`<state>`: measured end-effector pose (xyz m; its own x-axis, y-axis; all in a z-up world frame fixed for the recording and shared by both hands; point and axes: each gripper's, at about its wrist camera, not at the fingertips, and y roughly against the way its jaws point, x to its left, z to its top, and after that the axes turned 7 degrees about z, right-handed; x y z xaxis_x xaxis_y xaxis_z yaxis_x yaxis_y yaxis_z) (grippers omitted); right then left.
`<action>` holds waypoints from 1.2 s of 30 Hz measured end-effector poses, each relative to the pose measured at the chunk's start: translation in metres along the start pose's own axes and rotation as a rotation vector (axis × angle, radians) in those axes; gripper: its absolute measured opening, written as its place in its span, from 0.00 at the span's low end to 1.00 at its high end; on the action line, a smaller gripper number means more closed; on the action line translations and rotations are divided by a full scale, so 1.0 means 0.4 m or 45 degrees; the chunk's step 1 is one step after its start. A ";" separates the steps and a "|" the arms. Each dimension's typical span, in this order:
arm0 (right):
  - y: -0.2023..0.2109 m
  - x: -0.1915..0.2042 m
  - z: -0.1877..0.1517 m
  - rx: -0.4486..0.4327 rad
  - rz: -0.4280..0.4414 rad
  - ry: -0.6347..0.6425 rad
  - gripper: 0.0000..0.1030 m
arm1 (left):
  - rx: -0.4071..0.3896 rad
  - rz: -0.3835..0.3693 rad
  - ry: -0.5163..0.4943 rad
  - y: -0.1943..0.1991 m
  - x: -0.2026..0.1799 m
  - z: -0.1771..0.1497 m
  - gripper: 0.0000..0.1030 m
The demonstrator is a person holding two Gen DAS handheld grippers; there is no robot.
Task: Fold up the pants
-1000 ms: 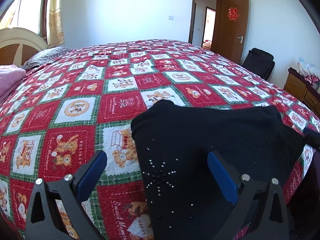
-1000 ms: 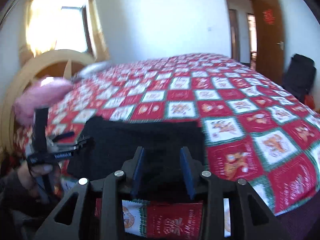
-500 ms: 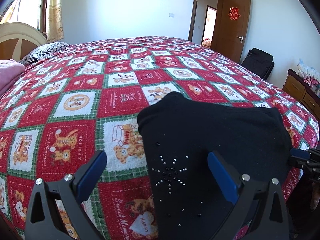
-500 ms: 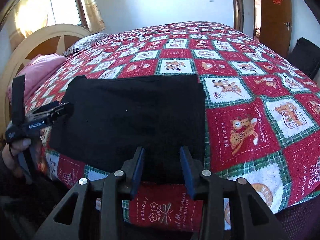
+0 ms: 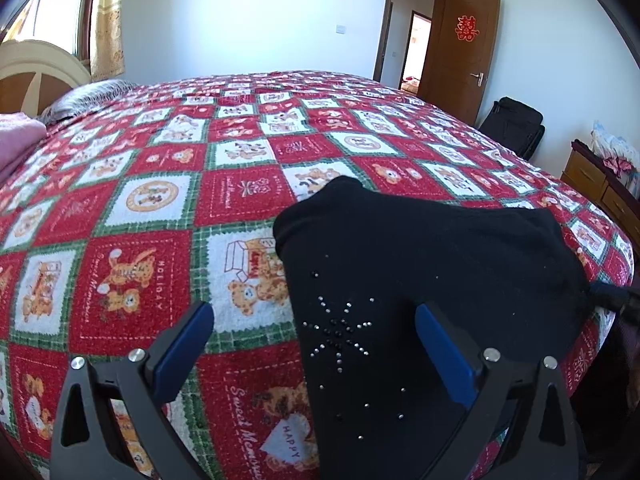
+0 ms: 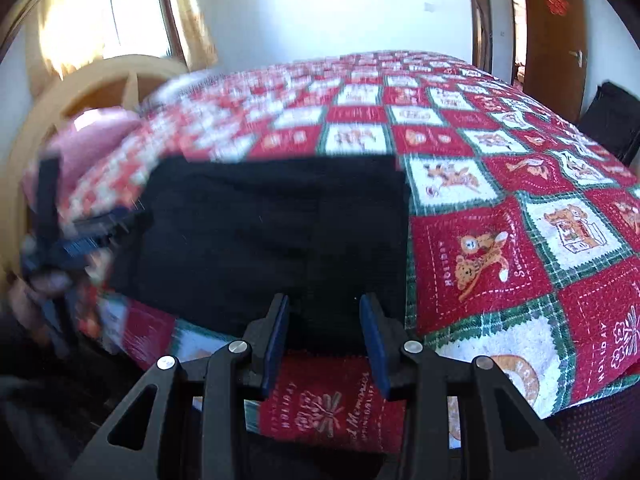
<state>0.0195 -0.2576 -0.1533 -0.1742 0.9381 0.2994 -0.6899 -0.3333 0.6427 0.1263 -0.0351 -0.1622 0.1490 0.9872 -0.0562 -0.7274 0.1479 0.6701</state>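
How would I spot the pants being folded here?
Find the big bed with the red patchwork bear quilt. At its near edge lies a flat folded rectangle, the black pants. It alone is plain black, with a small starburst of shiny studs.

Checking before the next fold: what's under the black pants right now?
The black pants lie folded on the red patchwork bedspread, which shows all around them. Whatever sits directly beneath or between the layers is covered.

Red patchwork bedspread (image 5: 168, 208) covers the bed; pink blanket (image 5: 16, 140) by headboard (image 5: 36, 76); brown door (image 5: 460, 52) open.
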 end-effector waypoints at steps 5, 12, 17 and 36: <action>0.028 -0.063 0.035 -0.113 0.051 -0.193 0.71 | 0.014 -0.070 0.066 -0.016 0.016 0.001 1.00; -0.061 -0.107 0.061 -0.016 0.093 -0.319 0.71 | 0.031 -0.137 0.113 -0.039 0.023 0.008 1.00; -0.122 -0.105 0.069 0.068 0.108 -0.330 0.68 | 0.025 -0.189 0.086 -0.039 0.008 0.012 0.94; -0.048 -0.015 0.099 -0.002 0.182 -0.188 0.24 | -0.010 -0.388 0.141 0.024 0.048 0.035 0.14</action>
<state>0.0618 -0.2604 -0.1395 -0.1655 0.8572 0.4876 -0.6665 -0.4616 0.5854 0.1316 -0.0155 -0.1467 0.2873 0.8979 -0.3336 -0.6655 0.4376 0.6047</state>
